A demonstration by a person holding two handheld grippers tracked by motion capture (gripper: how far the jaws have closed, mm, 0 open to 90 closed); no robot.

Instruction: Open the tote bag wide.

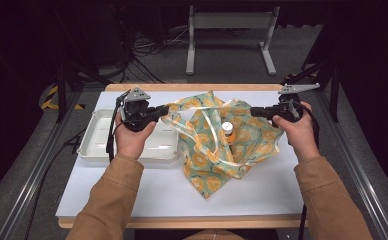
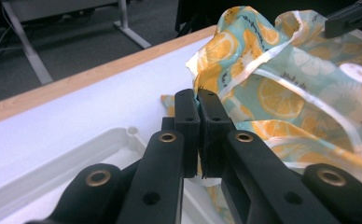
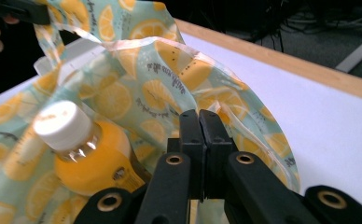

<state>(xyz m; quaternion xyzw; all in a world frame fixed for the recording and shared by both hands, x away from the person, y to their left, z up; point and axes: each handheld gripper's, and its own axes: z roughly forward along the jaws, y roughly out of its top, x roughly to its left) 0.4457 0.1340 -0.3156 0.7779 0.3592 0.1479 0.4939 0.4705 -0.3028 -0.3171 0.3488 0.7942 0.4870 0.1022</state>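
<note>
I have each hand-held gripper, left [image 1: 163,109] and right [image 1: 256,111], clamped on the lemon-print bag [image 1: 217,150]; I should pull evenly so the bottle [image 1: 227,131], frame centre, stays upright.

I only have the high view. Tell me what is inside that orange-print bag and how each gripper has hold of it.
Observer: The right gripper view shows a bottle of orange drink with a white cap, upright inside the bag.
Operator: Confirm the right gripper's grip.
Observer: The right gripper has its jaws closed on the bag's edge, right beside the bottle.
Operator: Now the left one.
Observer: The left gripper has its jaws closed on a fold of the bag, just past the far rim of the white tray.
</note>
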